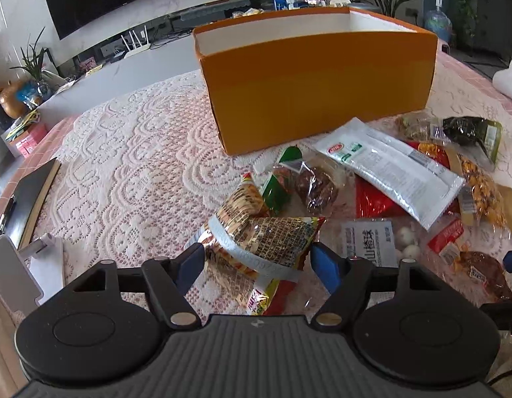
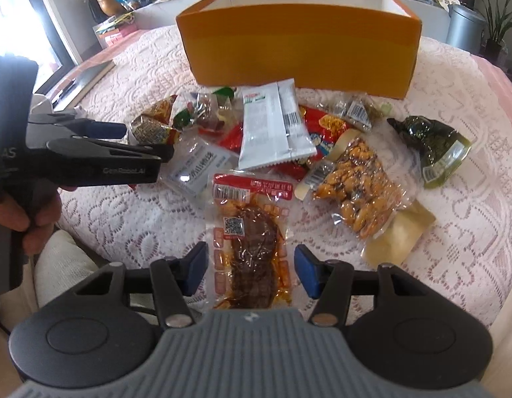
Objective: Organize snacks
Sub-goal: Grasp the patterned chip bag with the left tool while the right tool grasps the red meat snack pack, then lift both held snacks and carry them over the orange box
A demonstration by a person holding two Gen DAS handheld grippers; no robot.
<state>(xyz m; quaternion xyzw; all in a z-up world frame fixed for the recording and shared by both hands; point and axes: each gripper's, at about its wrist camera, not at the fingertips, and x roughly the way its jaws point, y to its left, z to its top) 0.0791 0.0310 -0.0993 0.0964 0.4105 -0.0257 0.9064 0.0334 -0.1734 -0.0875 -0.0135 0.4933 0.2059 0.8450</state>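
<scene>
A: Box – orange outside, white inside. Cloth – white lace, scalloped pattern, over pink.

B: Packets next. Long sachet – white-grey, small red and green marks, black barcode. Meat packet – clear, dark brown contents, red header band, orange squares along the sides.

A: Nut packet – clear, golden-yellow contents. Seaweed packet – dark green, paler green edge.

B: Noted. Packet between the left gripper's pads – yellow and red, fine black print. Pads of both grippers – blue; bodies black and grey.
</scene>
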